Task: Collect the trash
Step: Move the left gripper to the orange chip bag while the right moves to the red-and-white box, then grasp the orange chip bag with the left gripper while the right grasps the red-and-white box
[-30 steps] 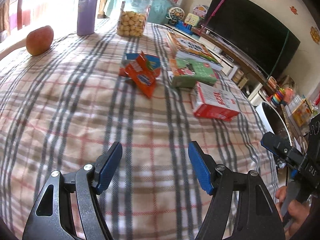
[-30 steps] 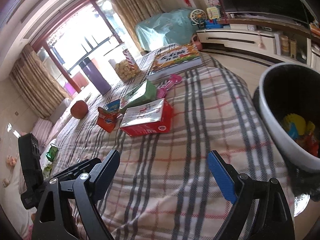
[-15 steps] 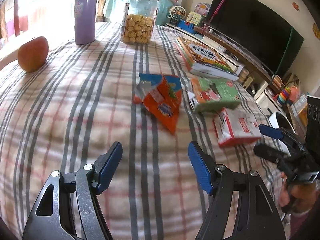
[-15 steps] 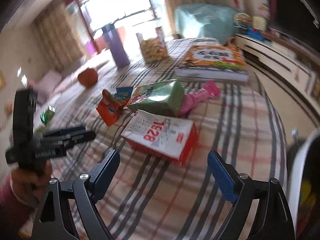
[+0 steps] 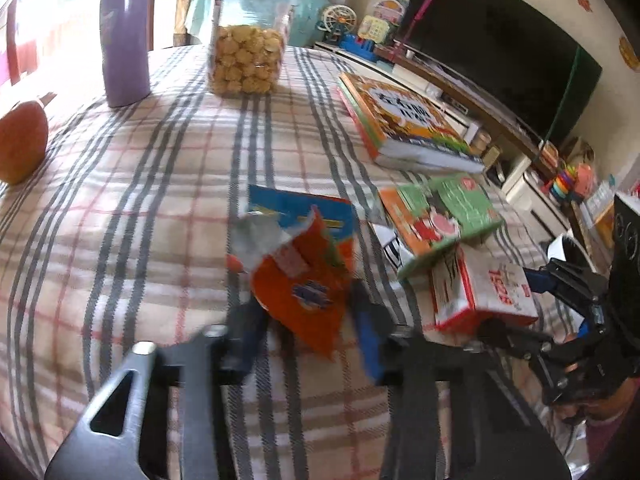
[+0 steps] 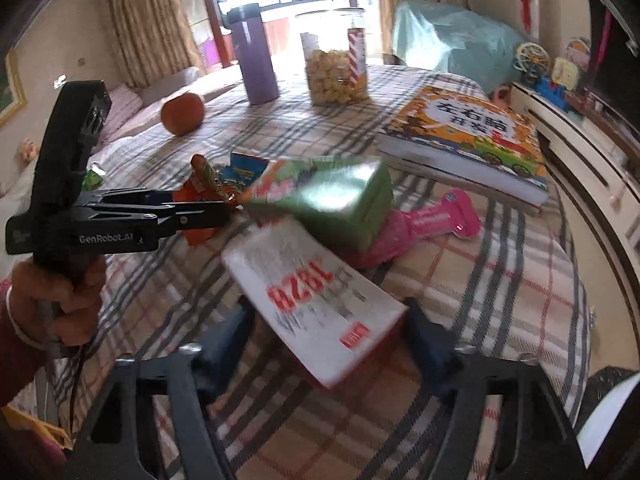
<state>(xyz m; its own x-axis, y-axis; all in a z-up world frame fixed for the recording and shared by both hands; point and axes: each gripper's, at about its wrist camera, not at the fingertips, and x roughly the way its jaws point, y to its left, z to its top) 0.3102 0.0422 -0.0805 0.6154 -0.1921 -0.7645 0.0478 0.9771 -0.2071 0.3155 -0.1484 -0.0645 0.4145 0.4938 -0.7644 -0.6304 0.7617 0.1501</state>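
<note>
An orange snack wrapper (image 5: 304,288) lies crumpled on the plaid tablecloth (image 5: 120,240), partly over a blue wrapper (image 5: 296,208). My left gripper (image 5: 308,340) is closing, and its blurred pads meet the orange wrapper's lower end. The right wrist view shows the left gripper (image 6: 226,214) pinching that orange wrapper (image 6: 200,236). A red and white carton (image 6: 320,320) lies between the closing fingers of my right gripper (image 6: 328,340), and the pads touch its sides. A green carton (image 6: 328,200) leans against it, with a pink wrapper (image 6: 432,220) behind.
A thick picture book (image 5: 404,120), a cookie jar (image 5: 248,52), a purple bottle (image 5: 126,32) and a round red fruit (image 5: 20,144) stand farther back. A white-rimmed dark bin (image 6: 612,408) sits off the table's right edge. A person's hand (image 6: 60,304) holds the left gripper.
Both grippers moved forward over the table to the litter. The left jaws closed onto the orange wrapper, the right jaws narrowed around the red and white carton, and the right gripper rolled.
</note>
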